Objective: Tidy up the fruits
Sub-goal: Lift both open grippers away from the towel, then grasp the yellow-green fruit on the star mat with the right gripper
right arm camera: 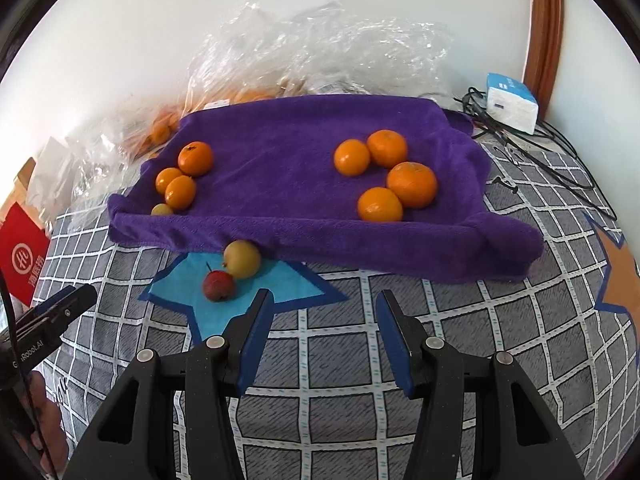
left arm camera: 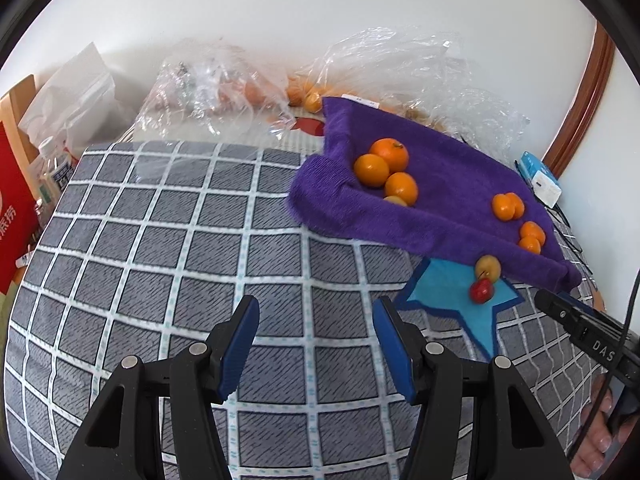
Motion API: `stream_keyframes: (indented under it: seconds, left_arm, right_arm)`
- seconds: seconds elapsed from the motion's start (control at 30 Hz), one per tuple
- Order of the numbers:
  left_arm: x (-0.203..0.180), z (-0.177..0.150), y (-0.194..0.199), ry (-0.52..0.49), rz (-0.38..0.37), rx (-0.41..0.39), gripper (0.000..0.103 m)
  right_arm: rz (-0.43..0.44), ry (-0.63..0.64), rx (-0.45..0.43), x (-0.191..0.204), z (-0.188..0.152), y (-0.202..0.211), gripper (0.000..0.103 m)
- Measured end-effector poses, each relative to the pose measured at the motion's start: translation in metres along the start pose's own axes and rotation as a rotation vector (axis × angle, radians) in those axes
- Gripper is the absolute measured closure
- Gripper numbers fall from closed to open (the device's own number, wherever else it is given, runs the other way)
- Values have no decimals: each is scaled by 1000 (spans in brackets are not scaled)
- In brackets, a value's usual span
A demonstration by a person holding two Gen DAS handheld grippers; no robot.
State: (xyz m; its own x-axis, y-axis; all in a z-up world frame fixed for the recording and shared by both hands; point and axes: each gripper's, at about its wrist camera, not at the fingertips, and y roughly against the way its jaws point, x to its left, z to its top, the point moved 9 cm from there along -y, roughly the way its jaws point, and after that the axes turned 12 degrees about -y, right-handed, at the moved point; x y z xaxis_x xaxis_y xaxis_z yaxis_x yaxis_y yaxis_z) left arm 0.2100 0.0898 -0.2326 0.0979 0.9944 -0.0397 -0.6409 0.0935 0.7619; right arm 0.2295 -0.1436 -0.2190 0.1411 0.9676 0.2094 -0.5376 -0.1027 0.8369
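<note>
A purple towel (right arm camera: 288, 176) (left arm camera: 440, 184) lies on the grey checked bedspread. On its left side sit three oranges (right arm camera: 195, 159) (left arm camera: 389, 155) with a small yellow fruit (right arm camera: 162, 209) beside them. On its right side sit several oranges (right arm camera: 412, 184) (left arm camera: 508, 206). In front of the towel, on a blue star patch, lie a yellow fruit (right arm camera: 242, 259) (left arm camera: 488, 267) and a small red fruit (right arm camera: 219, 285) (left arm camera: 481, 290). My left gripper (left arm camera: 316, 316) is open and empty over the bedspread. My right gripper (right arm camera: 325, 312) is open and empty, just right of the red fruit.
Crumpled clear plastic bags (right arm camera: 320, 48) (left arm camera: 216, 84) with more oranges lie behind the towel by the wall. A white and blue box (right arm camera: 512, 102) and black cables (right arm camera: 532, 152) lie at the back right. A red bag (left arm camera: 12, 208) stands at the left.
</note>
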Motion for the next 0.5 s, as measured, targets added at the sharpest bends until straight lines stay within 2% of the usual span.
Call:
stream_keyframes:
  seconds: [0.23, 0.37, 0.5]
  left_arm:
    - [14, -16, -8, 15, 18, 17, 46]
    - [10, -18, -6, -12, 38, -23, 45]
    - [8, -17, -5, 2, 1, -33, 40]
  right_arm:
    - [37, 9, 6, 13, -4, -2, 50]
    - [55, 27, 11, 22, -4, -6, 50]
    - [79, 60, -4, 39, 2, -10, 58]
